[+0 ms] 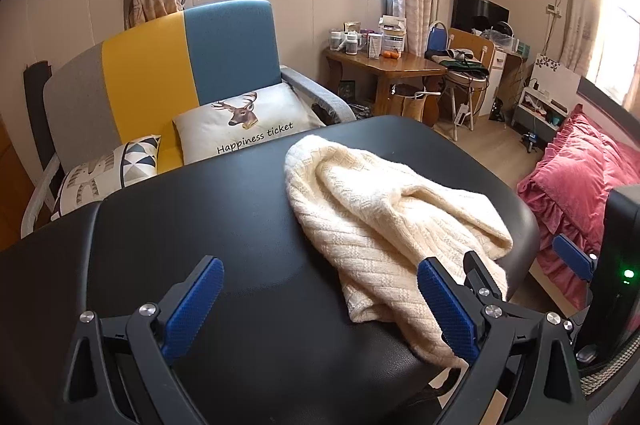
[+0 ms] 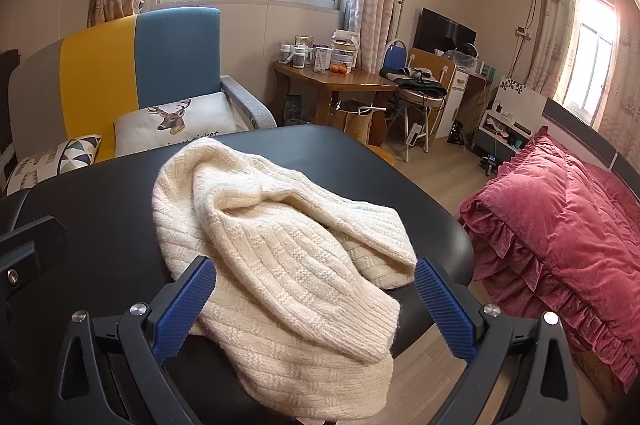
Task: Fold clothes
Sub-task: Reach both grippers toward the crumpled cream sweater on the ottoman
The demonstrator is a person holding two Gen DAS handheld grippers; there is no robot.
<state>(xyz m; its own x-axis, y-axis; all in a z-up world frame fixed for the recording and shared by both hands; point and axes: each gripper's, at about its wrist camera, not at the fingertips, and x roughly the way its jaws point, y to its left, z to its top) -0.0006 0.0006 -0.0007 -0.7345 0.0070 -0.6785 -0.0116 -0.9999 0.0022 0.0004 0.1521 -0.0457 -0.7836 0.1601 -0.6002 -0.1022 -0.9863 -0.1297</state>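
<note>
A cream knitted sweater lies crumpled on the right half of a black padded table; part of it hangs over the near right edge. My left gripper is open above the bare table, its right finger beside the sweater's near end. In the right wrist view the same sweater fills the middle of the table. My right gripper stands open, its blue-padded fingers on either side of the sweater's near end, holding nothing. The right gripper also shows at the right edge of the left wrist view.
A grey, yellow and blue sofa with cushions stands behind the table. A pink ruffled bed is close on the right, across a strip of wooden floor. A cluttered wooden desk and chairs stand by the far wall.
</note>
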